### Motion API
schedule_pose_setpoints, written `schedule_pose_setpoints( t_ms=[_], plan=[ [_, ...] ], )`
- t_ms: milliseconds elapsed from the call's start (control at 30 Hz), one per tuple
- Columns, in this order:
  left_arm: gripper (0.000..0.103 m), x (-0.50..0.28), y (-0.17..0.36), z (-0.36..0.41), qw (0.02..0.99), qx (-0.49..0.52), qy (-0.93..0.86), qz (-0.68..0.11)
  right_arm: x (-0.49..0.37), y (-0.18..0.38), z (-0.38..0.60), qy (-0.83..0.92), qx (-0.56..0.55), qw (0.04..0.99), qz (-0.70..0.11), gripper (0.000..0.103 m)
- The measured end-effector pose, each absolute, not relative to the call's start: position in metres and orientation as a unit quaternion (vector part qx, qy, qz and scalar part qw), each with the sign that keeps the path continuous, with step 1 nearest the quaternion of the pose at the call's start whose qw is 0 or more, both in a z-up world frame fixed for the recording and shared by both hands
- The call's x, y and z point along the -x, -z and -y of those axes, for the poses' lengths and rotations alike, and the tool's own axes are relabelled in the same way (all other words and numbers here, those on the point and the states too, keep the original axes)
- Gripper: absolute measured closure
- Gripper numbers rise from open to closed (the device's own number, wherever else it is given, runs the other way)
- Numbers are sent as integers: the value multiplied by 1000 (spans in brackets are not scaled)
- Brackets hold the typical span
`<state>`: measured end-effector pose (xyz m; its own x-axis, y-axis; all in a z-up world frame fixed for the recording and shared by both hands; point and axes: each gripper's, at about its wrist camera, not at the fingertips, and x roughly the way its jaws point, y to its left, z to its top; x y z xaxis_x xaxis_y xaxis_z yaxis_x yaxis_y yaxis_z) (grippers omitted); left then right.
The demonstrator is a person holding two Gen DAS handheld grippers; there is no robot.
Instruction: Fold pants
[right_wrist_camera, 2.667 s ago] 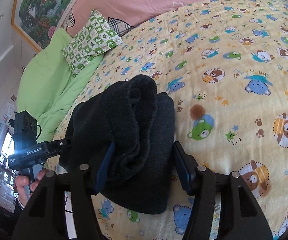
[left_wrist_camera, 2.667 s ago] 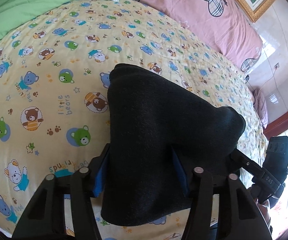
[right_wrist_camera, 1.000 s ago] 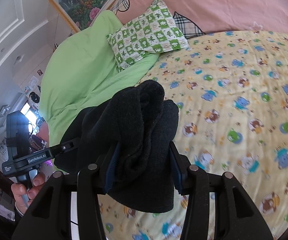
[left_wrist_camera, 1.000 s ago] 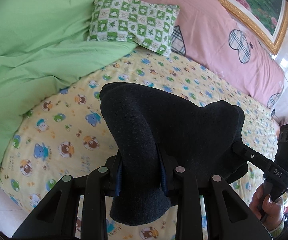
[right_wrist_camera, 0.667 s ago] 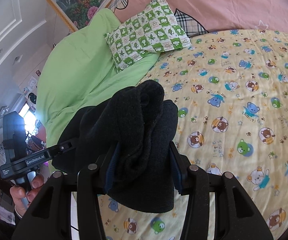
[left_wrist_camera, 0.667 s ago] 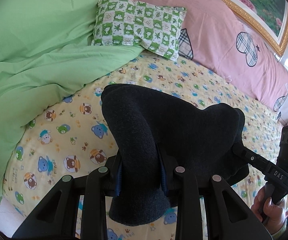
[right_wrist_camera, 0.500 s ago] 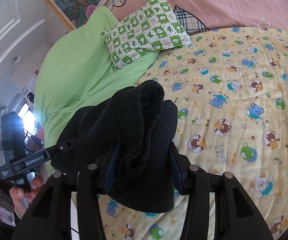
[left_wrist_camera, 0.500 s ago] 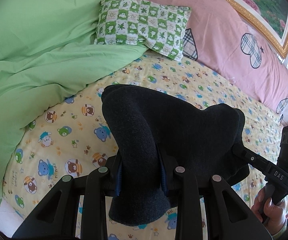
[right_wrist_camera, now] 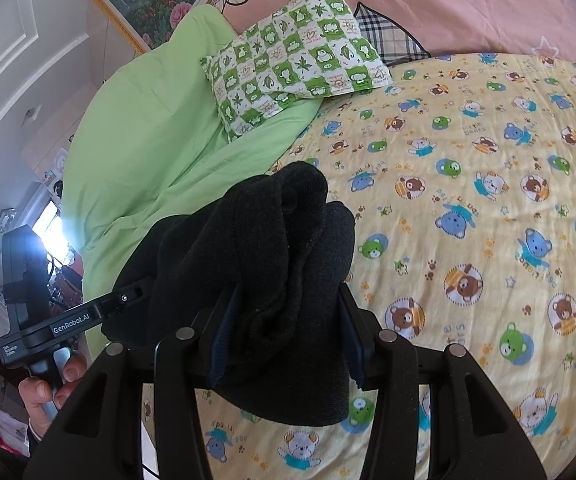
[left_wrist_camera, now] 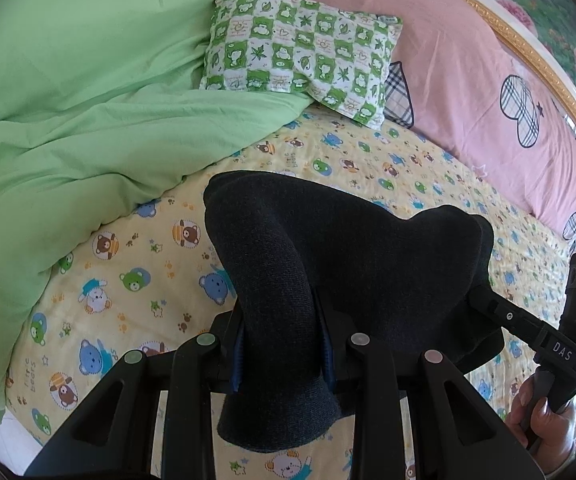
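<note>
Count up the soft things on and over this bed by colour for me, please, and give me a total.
Dark pants, held over the bed: 1
Green quilt: 1
Green-and-white checked pillow: 1
Pink bedding with plaid hearts: 1
Yellow bear-print sheet: 1
Total: 5

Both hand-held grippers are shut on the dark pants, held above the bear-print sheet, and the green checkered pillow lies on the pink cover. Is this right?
Not quite. In the right wrist view the green checkered pillow lies on the green blanket, not on the pink cover. The rest holds: the left hand-held gripper and right hand-held gripper are shut on the dark pants.
</note>
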<state>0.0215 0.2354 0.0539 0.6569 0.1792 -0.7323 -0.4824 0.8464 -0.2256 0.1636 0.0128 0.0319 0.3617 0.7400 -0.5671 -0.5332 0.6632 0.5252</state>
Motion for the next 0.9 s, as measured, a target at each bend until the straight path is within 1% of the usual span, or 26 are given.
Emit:
schedule_pose_setpoints(
  t_ms=[333, 500, 533, 600, 733, 800, 833, 900],
  plan=[
    [74, -43, -49, -253, 885, 216, -190, -367, -188, -37, -25, -388, -122, 819, -405, 54],
    [73, -47, -36, -257, 878, 222, -191, -378, -198, -27, -30, -383, -118, 815, -420, 54],
    [73, -47, -32, -258, 876, 224, -190, -383, -199, -24, -30, -381, -116, 814, -423, 52],
    [70, -46, -26, -258, 875, 227, -189, -384, -201, -17, -32, -372, -109, 812, -435, 52],
    [55, -39, -20, -257, 877, 226, -189, -380, -204, -4, -30, -363, -106, 812, -444, 50],
    [51, -37, -18, -258, 877, 225, -190, -380, -206, 0, -27, -357, -101, 815, -444, 50],
    [46, -36, -16, -258, 877, 224, -192, -380, -207, 2, -26, -356, -100, 816, -444, 49],
    [44, -35, -13, -260, 879, 227, -188, -375, -211, 8, -22, -354, -97, 817, -444, 45]
  ],
)
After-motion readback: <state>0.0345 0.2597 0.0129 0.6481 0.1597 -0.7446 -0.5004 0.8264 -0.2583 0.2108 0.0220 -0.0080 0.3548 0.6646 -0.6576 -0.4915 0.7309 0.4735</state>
